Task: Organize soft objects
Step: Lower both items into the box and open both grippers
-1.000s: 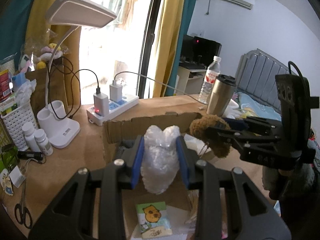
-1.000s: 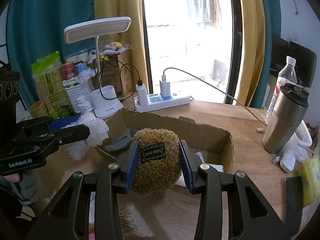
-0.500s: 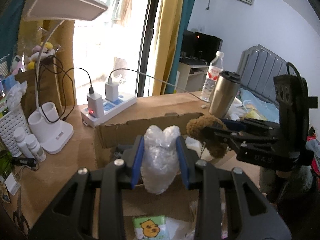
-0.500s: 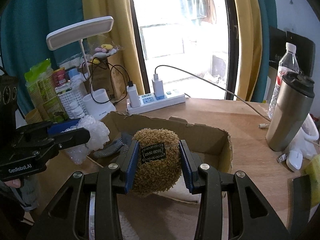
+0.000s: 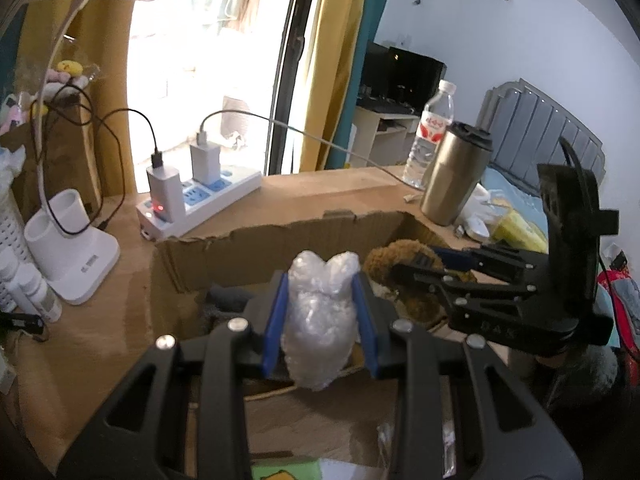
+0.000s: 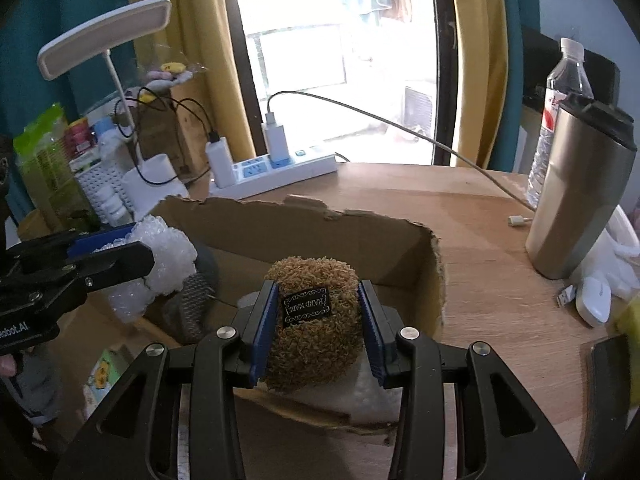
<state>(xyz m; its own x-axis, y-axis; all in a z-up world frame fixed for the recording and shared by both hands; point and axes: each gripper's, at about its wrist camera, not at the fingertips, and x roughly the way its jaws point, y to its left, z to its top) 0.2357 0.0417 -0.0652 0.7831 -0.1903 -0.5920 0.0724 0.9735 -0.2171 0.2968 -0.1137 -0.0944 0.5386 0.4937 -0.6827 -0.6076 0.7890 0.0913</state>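
My left gripper [image 5: 320, 312] is shut on a wad of clear bubble wrap [image 5: 320, 320] and holds it over the near left part of an open cardboard box [image 5: 256, 248]. My right gripper [image 6: 318, 320] is shut on a brown fuzzy plush ball [image 6: 316, 344] with a black label, held over the box [image 6: 344, 240] near its front edge. The plush [image 5: 404, 276] and right gripper [image 5: 424, 268] show at the right of the left wrist view. The bubble wrap [image 6: 164, 252] and left gripper [image 6: 132, 248] show at the left of the right wrist view. A grey knitted item [image 6: 192, 304] lies inside the box.
A white power strip [image 6: 272, 172] with chargers and a white desk lamp [image 6: 104, 36] stand behind the box. A steel tumbler [image 6: 576, 200] and a water bottle [image 6: 560, 92] stand to the right, with a white mouse [image 6: 596, 300]. A white basket [image 6: 100, 188] of bottles is left.
Both grippers have moved forward and lower over the box, each still holding its object. The box and power strip look closer in both views.
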